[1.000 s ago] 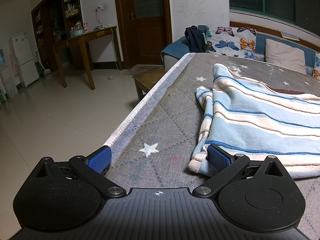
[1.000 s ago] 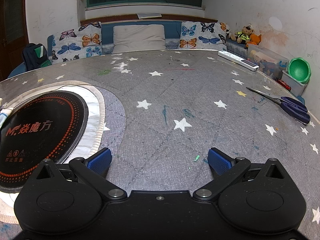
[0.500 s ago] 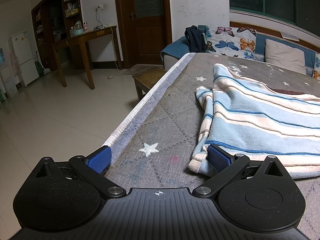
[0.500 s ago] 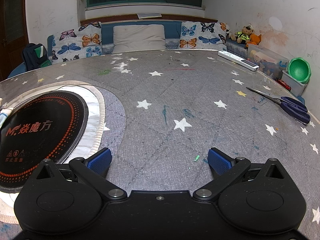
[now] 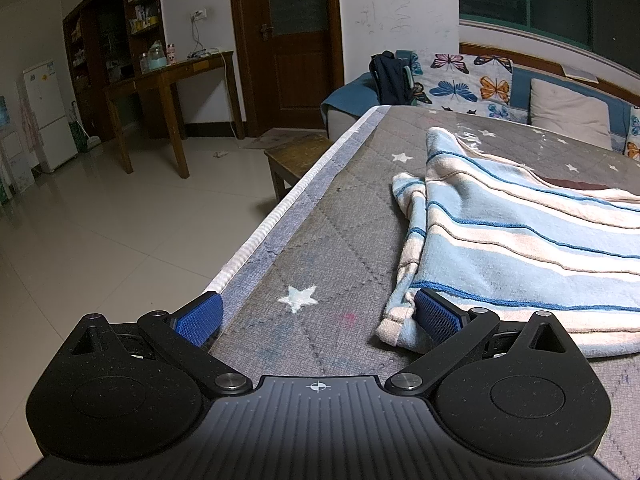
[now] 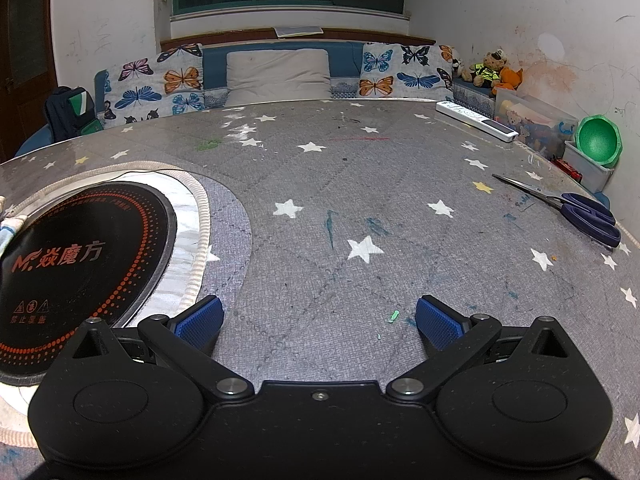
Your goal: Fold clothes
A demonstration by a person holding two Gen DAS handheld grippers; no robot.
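A striped garment [image 5: 520, 248] in light blue, cream and dark blue lies crumpled on the grey star-patterned table [image 5: 320, 248], to the right in the left wrist view. My left gripper [image 5: 318, 318] is open near the table's left edge, and its right pad rests against the garment's near hem corner [image 5: 394, 326]. My right gripper [image 6: 319, 318] is open over bare table cover, holding nothing. Only a scrap of the garment [image 6: 8, 228] shows at the far left edge of the right wrist view.
A black round induction hob [image 6: 68, 272] is set into the table left of the right gripper. Blue-handled scissors [image 6: 580, 216] and a white remote [image 6: 476, 120] lie at the right. A sofa with butterfly cushions [image 6: 280, 76] runs behind. The floor [image 5: 100, 240] drops off left.
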